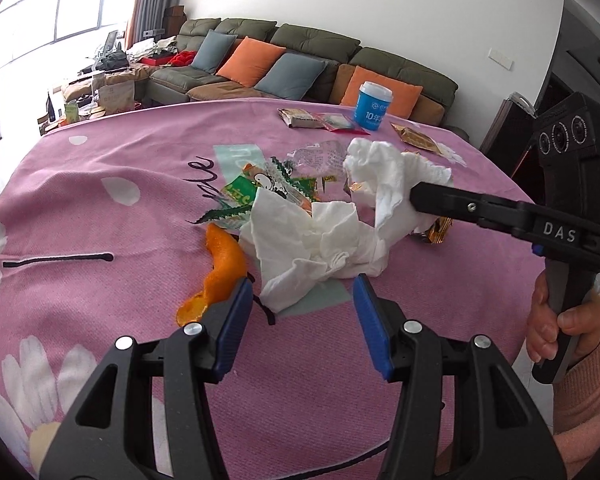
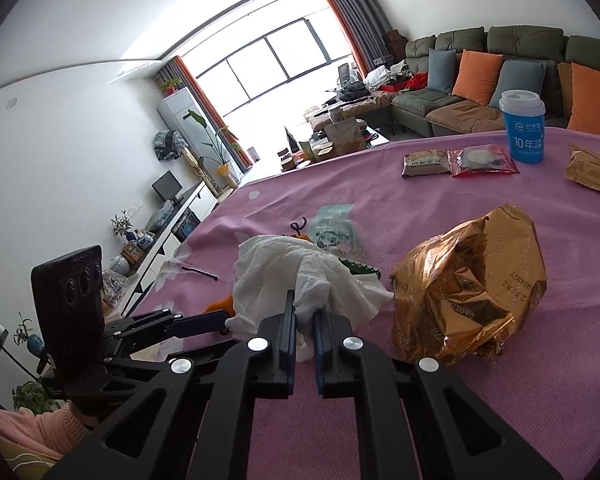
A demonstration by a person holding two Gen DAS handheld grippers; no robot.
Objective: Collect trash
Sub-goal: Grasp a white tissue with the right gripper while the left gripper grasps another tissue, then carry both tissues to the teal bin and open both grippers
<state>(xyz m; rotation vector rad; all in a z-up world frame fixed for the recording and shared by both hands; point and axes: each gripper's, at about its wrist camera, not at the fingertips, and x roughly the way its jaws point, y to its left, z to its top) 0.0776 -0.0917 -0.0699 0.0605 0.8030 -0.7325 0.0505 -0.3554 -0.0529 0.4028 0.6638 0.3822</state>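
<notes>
With my right gripper (image 2: 304, 316) clenched on the tissue (image 2: 300, 276) at frame centre, I'd lift slowly while my left gripper (image 1: 300, 300) waits released.

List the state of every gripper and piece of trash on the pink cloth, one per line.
Right gripper: shut on the white tissue.
Left gripper: open, empty, just short of the tissue.
Orange peel: loose on the cloth, touching the left finger.
Gold wrapper: crumpled, ungripped.
Blue cup: upright, lidded.
</notes>
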